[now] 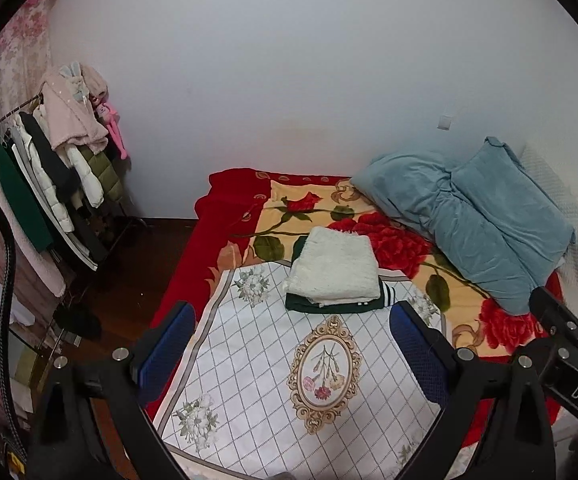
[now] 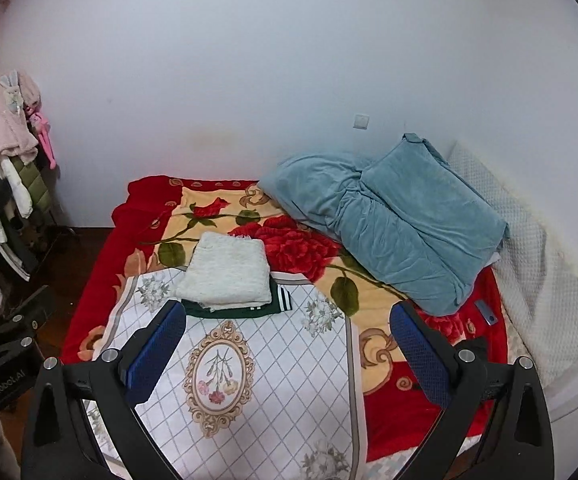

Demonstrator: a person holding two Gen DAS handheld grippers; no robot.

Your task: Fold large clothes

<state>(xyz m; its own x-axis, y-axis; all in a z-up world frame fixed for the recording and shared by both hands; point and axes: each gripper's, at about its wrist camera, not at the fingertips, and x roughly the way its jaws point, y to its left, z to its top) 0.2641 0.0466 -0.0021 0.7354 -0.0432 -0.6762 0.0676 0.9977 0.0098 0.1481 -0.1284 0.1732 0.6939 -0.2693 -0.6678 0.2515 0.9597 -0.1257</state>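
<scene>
Left wrist view: left gripper [image 1: 293,350] hangs over the bed, blue-padded fingers spread wide apart, nothing between them
Right wrist view: right gripper [image 2: 289,354] is the same deal, jaws wide apart and empty, up above the near end of the bed
Folded stack: fluffy white folded knit garment [image 1: 335,266] sits on top of a dark green folded garment with white-striped cuffs [image 1: 331,306], green one peeking out along the near edge and right side
Where the stack is: on the far edge of the white diamond-grid floral cloth [image 1: 257,364], roughly mid-bed, well ahead of both grippers and not touching either
Underneath: red and cream rose-print fleece blanket [image 1: 225,220] covers the bed
Right side of bed: bunched-up teal blue velvety quilt [image 1: 477,216] lying against a white textured pillow or pad by the wall, can't tell which
Left of bed: clothes rack with hanging coats and jackets [image 1: 53,184], pale pink fuzzy top draped over its end
Small extra: little blue-grey flat object [image 2: 487,314] on the blanket just beside the quilt, too small to identify
</scene>
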